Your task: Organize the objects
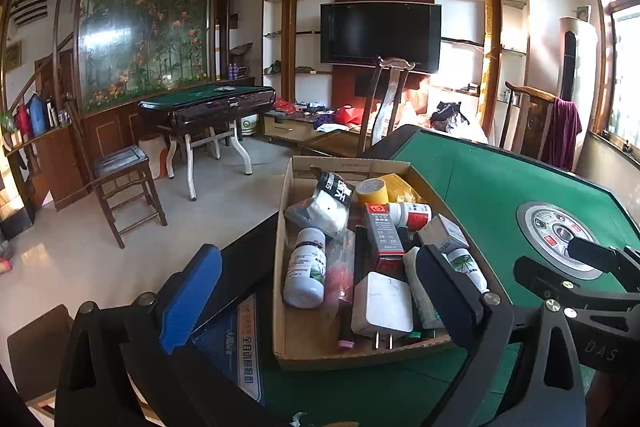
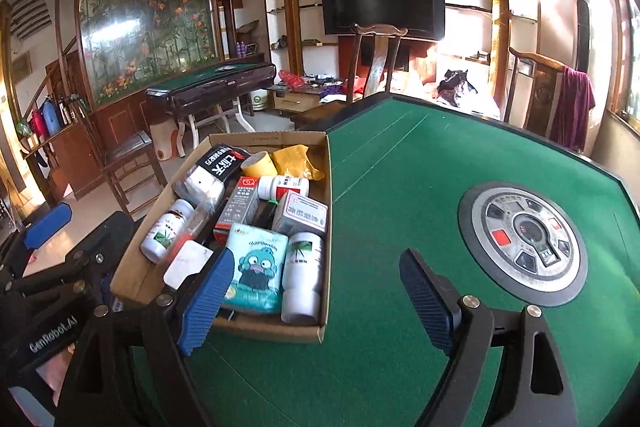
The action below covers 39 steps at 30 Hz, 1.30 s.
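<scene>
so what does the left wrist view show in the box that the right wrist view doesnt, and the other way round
Only the left wrist view shows the white plug charger whole, prongs toward the box's near wall, and the pink-capped tube beside it.

Only the right wrist view shows the teal cartoon tissue pack face on, and the grey medicine box label.

Both show the cardboard box on the green table, the yellow tape roll, the red glue box, and both grippers, left and right, open and empty.
</scene>
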{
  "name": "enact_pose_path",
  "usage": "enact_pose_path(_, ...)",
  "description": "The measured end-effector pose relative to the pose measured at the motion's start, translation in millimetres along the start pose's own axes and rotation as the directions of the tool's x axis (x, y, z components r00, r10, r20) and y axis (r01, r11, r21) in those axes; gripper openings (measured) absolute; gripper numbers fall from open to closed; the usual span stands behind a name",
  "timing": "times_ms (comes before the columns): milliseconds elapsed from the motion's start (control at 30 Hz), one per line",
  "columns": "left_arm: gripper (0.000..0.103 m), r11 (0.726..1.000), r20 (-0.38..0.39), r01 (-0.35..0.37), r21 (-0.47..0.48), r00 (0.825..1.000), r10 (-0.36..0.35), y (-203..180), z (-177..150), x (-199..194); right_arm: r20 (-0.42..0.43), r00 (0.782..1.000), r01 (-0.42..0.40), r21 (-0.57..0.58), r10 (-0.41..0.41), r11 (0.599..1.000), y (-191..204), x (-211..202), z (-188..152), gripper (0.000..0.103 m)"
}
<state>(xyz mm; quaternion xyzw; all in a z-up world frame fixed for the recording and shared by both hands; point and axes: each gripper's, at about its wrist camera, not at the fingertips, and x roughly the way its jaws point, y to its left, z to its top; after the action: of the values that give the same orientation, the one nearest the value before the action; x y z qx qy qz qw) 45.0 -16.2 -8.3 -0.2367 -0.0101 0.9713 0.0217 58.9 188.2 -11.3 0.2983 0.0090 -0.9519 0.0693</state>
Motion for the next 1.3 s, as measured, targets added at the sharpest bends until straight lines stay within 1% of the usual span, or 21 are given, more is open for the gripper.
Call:
enact_pose_path(33, 0.098, 0.999, -0.005, -0.034, -0.016, 0.999, 0.034, 4, 0, 1, 0.002, 1.000, 0.005, -0.004, -0.005, 1.000, 0, -1, -1, 0.089)
enact_pose_path(100, 0.098, 0.998, -0.013, -0.058, -0.030, 0.998, 0.058, 8, -1, 3, -0.009, 1.000, -0.003, 0.009, 0.003, 1.000, -2, 0, -3, 0.089)
enact_pose_path(167, 0.098, 0.998, -0.035, -0.049, -0.031, 0.998, 0.048, 12, 0, 7, -0.010, 1.000, -0.006, 0.015, 0.007, 1.000, -4, 0, -6, 0.089)
enact_pose_path(233, 0.098, 0.998, -0.040, -0.057, -0.029, 0.998, 0.056, 14, -1, 9, -0.013, 1.000, -0.010, 0.011, 0.011, 1.000, -2, 0, -7, 0.089)
enact_pose_path(500, 0.098, 0.998, -0.032, -0.062, 0.008, 0.998, 0.063, 11, -2, 9, -0.011, 1.000, -0.019, -0.016, 0.019, 1.000, 5, 0, -10, 0.089)
enact_pose_path(600, 0.098, 0.998, -0.035, -0.065, 0.006, 0.997, 0.065, 11, -3, 10, -0.018, 0.999, -0.027, -0.019, 0.026, 0.999, 8, 1, -12, 0.089)
enact_pose_path(700, 0.098, 0.997, -0.032, -0.081, 0.007, 0.996, 0.082, 11, -4, 11, -0.014, 0.999, -0.030, -0.029, 0.030, 0.999, 11, 0, -13, 0.089)
enact_pose_path(833, 0.098, 0.996, -0.026, -0.085, 0.005, 0.996, 0.085, 13, -5, 11, -0.008, 0.999, -0.033, -0.043, 0.032, 0.999, 15, -2, -14, 0.089)
enact_pose_path(1067, 0.098, 0.994, -0.012, -0.101, 0.028, 0.995, 0.102, 14, -3, 8, -0.010, 0.999, -0.037, -0.045, 0.036, 0.998, 16, -1, -14, 0.089)
enact_pose_path(1300, 0.098, 0.991, -0.008, -0.131, 0.028, 0.991, 0.131, 16, -1, 9, -0.009, 0.999, -0.035, -0.044, 0.035, 0.998, 16, -1, -15, 0.089)
